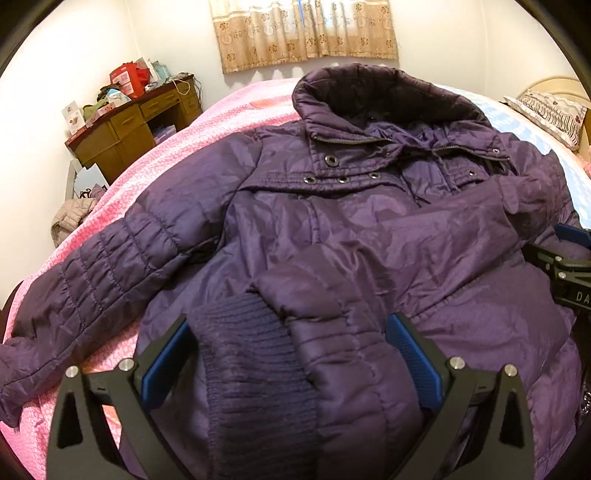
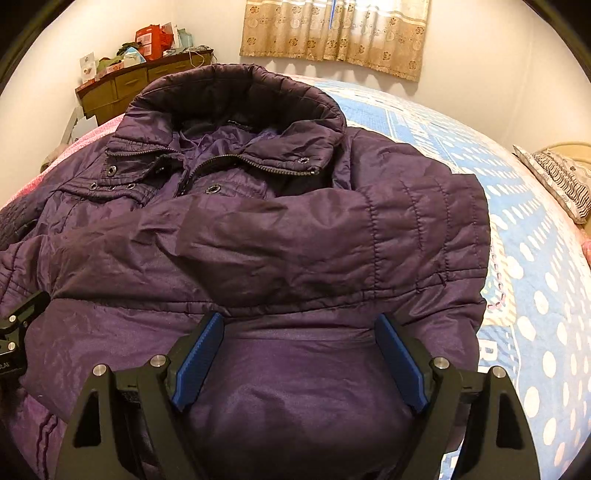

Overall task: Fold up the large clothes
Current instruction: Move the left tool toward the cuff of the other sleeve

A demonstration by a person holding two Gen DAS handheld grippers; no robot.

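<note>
Purple jacket (image 1: 332,229) lies spread across the bed (image 1: 207,125).

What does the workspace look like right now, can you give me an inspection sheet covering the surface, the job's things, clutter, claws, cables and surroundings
Surface: bed, pink cover on the left part, blue dotted cover on the right.
Job's things: purple jacket lies front up; right sleeve folded across the chest; left sleeve spread out on the pink cover; knit cuff between the left claw's fingers.
Clutter: pillow at the bed's far right.
Claws: left claw open around the cuff; right claw open over the jacket's lower front.
Cables: a cord on the desk.
Surroundings: wooden desk piled with boxes, curtain, garment on the floor.
</note>
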